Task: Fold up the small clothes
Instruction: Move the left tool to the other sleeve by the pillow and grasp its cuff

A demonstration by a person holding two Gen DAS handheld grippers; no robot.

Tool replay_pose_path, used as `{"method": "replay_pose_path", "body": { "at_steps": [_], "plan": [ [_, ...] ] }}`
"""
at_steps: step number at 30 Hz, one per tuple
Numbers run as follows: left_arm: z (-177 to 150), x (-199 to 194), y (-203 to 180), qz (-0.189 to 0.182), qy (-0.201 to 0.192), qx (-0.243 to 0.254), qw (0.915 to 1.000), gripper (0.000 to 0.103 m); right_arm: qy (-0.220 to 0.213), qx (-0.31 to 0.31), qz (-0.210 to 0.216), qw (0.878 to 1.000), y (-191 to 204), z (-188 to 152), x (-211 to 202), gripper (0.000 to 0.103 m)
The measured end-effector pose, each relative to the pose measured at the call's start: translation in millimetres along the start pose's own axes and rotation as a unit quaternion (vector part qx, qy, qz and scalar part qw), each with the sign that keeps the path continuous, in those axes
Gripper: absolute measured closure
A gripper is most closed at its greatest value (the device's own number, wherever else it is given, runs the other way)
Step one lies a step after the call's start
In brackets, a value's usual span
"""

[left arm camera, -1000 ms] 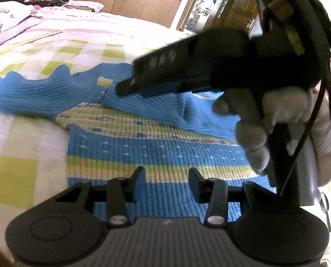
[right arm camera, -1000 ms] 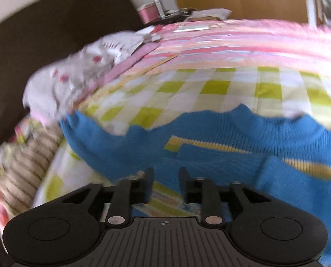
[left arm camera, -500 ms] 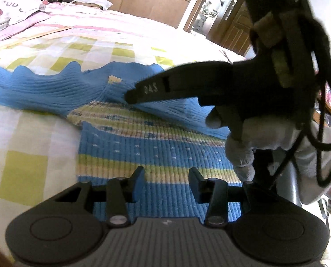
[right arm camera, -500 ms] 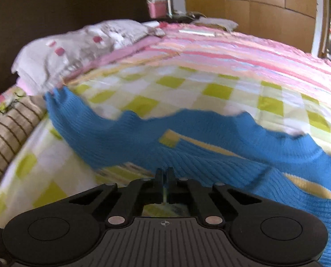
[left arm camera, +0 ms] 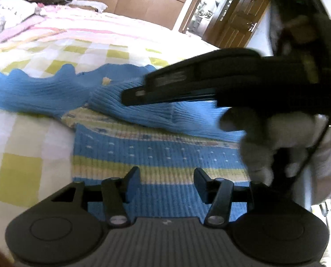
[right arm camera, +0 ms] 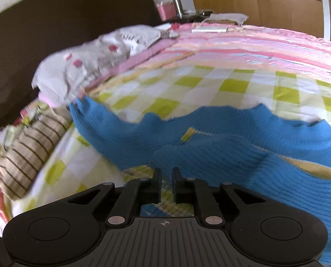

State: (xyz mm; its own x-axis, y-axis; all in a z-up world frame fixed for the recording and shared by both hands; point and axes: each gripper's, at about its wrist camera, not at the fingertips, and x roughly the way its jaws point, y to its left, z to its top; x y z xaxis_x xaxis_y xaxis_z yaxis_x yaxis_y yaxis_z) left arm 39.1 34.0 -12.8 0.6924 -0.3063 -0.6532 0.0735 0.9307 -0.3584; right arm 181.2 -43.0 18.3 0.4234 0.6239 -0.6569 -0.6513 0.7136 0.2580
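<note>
On the checked bedspread [left arm camera: 20, 169] the blue knitted sweater [left arm camera: 156, 153] is lying spread out, one sleeve trailing left, the other sleeve [left arm camera: 165, 113] folded across the chest above the yellow and white stripes. Your left gripper [left arm camera: 167, 184] is hovering over the sweater's lower hem, jaws apart and opening, nothing between them, pads not pressing on the knit. Further right your gloved right hand [left arm camera: 274, 138] is holding the right gripper [right arm camera: 166, 183] over that folded sleeve. From the right wrist view its jaws are standing slightly apart and opening, only a narrow gap, bedspread and sweater edge showing behind it, no cloth pinched. Up left a white pillow [right arm camera: 94, 57] and a striped cushion [right arm camera: 27, 151] are sitting at the bed's edge, apart from the sweater
</note>
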Motion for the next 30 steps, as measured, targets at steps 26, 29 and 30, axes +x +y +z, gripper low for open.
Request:
{"method": "replay_pose_path", "body": {
  "at_steps": [26,29,30],
  "plan": [
    [21,-26,75,0.089,-0.097,-0.116,0.9844,0.045,0.005,-0.119,-0.041,0.992,13,-17,25,0.074],
    [21,-25,78,0.095,-0.098,-0.116,0.9838,0.045,0.008,-0.149,-0.076,0.986,22,-19,35,0.082],
    [21,-25,78,0.097,-0.099,-0.115,0.9836,0.045,0.005,-0.148,-0.08,0.986,23,-19,36,0.086]
  ]
}}
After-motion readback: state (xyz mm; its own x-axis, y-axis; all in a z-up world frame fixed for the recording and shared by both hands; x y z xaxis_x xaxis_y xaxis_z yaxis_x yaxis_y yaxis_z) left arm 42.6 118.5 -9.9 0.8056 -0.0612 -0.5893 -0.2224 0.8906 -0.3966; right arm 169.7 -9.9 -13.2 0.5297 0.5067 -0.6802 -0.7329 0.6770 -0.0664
